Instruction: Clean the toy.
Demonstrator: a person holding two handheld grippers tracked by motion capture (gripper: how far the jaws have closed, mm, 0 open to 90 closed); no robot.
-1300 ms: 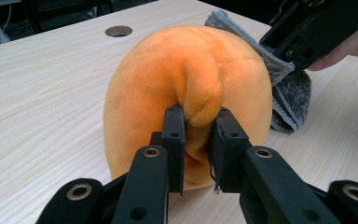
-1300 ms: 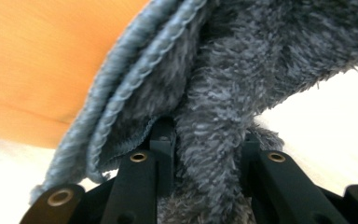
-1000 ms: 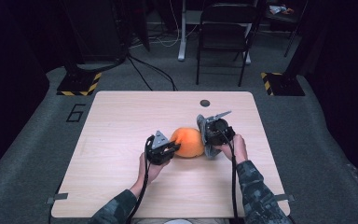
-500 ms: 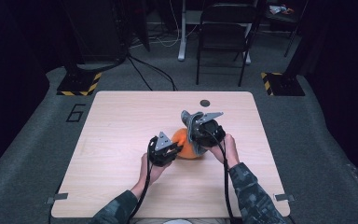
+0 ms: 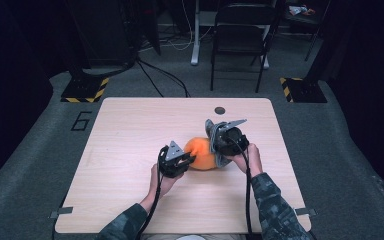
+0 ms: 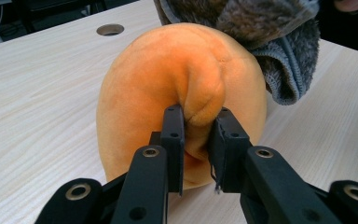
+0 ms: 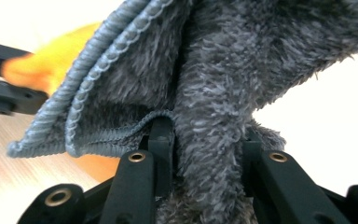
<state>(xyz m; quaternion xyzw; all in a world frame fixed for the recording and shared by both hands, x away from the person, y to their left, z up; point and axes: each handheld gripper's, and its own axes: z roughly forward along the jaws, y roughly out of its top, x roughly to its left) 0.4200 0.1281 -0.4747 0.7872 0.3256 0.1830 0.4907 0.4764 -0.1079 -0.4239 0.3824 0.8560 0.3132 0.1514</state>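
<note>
Cloth [image 7: 223, 70] is now sliding back across the orange toy [image 6: 168, 88], gripped by the right gripper [image 7: 200, 140]. Wiping seems underway, the left gripper [image 6: 196, 135] pinching a fold of the toy.

A light wooden table [image 5: 130, 150] carries an orange plush [image 5: 201, 151].

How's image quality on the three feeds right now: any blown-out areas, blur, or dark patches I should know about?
Right gripper view: the table behind the grey cloth is blown out to near white, and the orange plush at left is soft, out of focus. Left gripper view: sharp and evenly lit on the orange plush pinched in the jaws. High view: table well lit, room around it very dark, image slightly grainy.
</note>
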